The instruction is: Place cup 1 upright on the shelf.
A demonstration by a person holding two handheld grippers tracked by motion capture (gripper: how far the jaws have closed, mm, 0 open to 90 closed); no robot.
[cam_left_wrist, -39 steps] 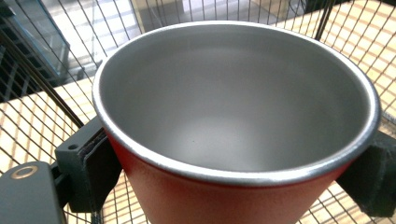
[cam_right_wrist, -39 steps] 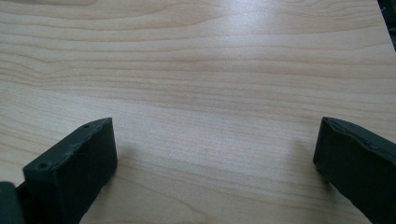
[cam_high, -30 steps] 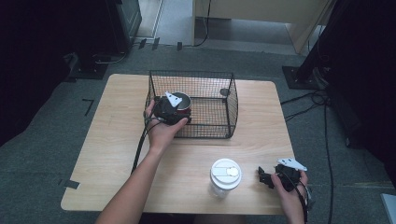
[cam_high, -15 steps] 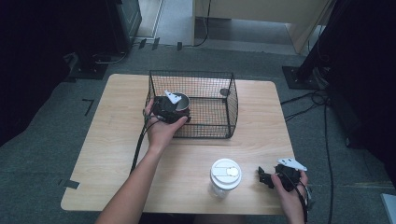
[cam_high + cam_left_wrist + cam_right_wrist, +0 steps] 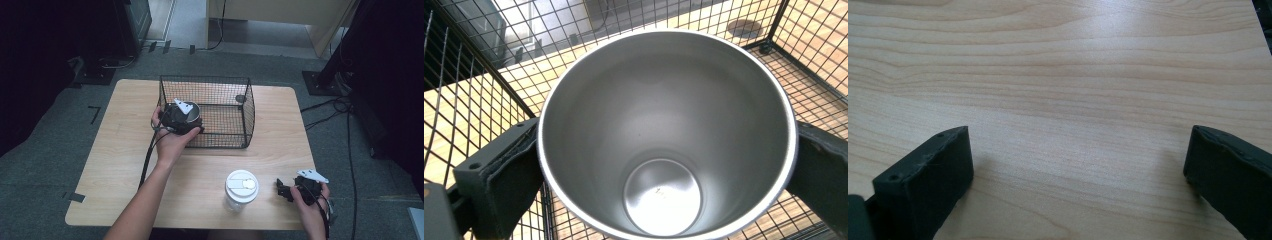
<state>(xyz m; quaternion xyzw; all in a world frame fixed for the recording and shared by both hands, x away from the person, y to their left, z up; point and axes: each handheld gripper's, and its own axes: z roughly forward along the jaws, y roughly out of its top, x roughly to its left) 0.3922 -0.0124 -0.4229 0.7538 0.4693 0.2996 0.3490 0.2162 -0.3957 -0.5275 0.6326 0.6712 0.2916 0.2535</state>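
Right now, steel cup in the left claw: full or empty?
Empty: the left gripper view looks straight down the cup to its bare, dry metal bottom.

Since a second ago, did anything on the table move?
Hardly anything. The left hand-held gripper stays shut on the steel cup inside the wire basket, perhaps a touch lower; no clear move shows. The right hand-held gripper stays open, resting on the wooden table near the lidded cup, which has not moved. Nothing was picked up or let go.

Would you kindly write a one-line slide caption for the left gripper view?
Left hand-held gripper clamps an empty steel cup by its sides inside the black wire basket.
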